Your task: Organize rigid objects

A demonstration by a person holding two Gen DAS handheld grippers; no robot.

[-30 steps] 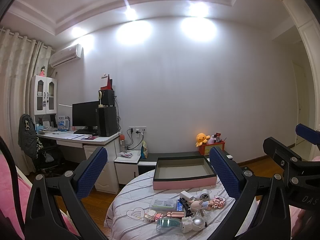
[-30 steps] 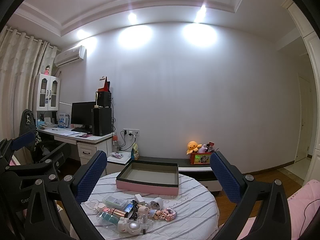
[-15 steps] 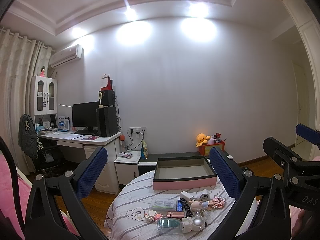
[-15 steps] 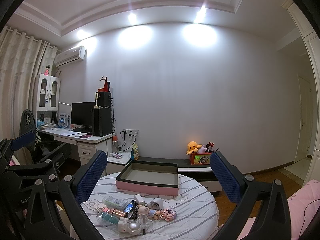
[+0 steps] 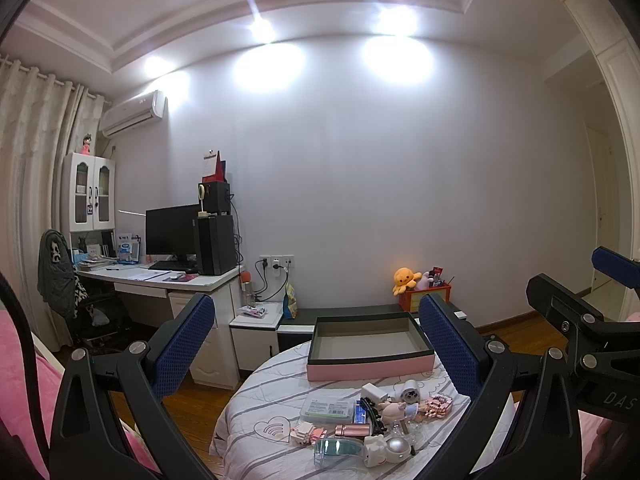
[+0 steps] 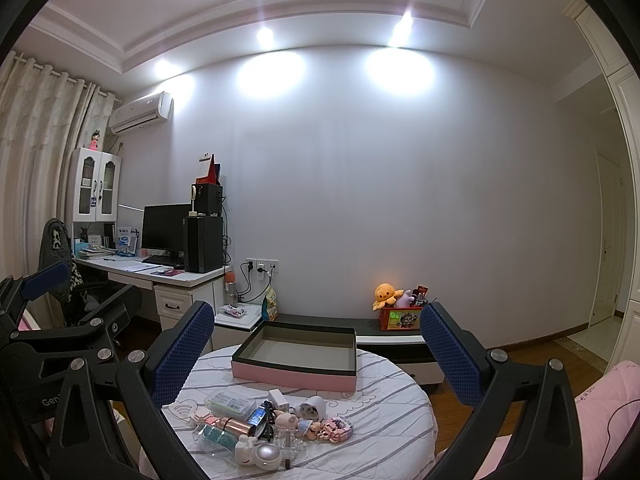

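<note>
With both claws up and level, I read this as the very start: nothing is sorted yet.

Left gripper (image 5: 316, 344): fingers spread wide, nothing between them, well short of the table (image 5: 256, 400). It points at the room more than at the pile.

On the striped tablecloth, left to right along the near edge: pink block piece (image 5: 306, 433), flat clear case with green label (image 5: 328, 408) behind it, rose-gold tube (image 5: 352, 430), teal clear case (image 5: 338, 449) nearest me, white cat-shaped lamp (image 5: 386, 450), white charger plug (image 5: 374, 393), small figurine (image 5: 394, 410), white round-faced gadget (image 5: 410, 390), pink block toy (image 5: 437, 405). All loose, bunched and touching in places.

Far side of the table: pink box (image 5: 370, 367) with dark rim, open, empty as far as I can see. Likely the target.

Right gripper (image 6: 316, 344): fingers also spread, empty, held near the left one; I see its frame at the right edge of the left view.

Done: none. Left: every item, probably one at a time. The clear, shiny bits look slippery; I'd start with the flat case.
</note>
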